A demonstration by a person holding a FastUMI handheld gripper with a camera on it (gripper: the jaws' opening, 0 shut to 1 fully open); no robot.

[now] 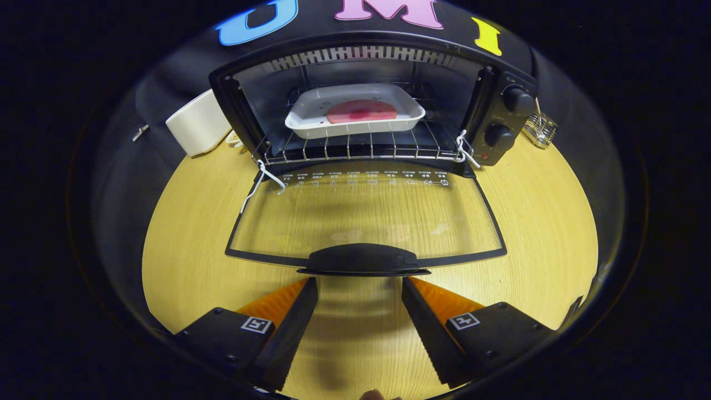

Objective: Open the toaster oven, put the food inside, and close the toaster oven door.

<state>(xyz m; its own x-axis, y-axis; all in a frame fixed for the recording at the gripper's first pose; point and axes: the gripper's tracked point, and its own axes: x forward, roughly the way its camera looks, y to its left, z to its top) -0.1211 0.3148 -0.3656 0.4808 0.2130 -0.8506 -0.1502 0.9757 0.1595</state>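
Wood-grain table (527, 222) is carrying a black oven (366, 105) at its far side, against the booth's dark cloth wall. Its glass door (366, 216) is lying fully open, folded down flat toward the gripper, with a dark handle (364, 259) sitting on its near edge. White cords (266, 175) are hanging at both hinges. Inside, a wire rack (361, 147) is bearing a white tray (355, 111), and a flat pink slice of food (361, 111) is resting in the middle of that tray, so the food is sitting within the oven chamber. Two round knobs (508, 116) are showing on the panel at the oven's right side, one above the other. A white box-like object (199, 123) is standing just beside the oven's left wall, and a small wire basket (540, 129) is sitting near the oven's right rear corner. The gripper (360, 286) is hovering just short of the door handle, its jaws spread wide and holding nothing; bare table is showing between the two fingers (297, 311), and the fingertips are lying just beneath the handle's near edge, apparently apart from it
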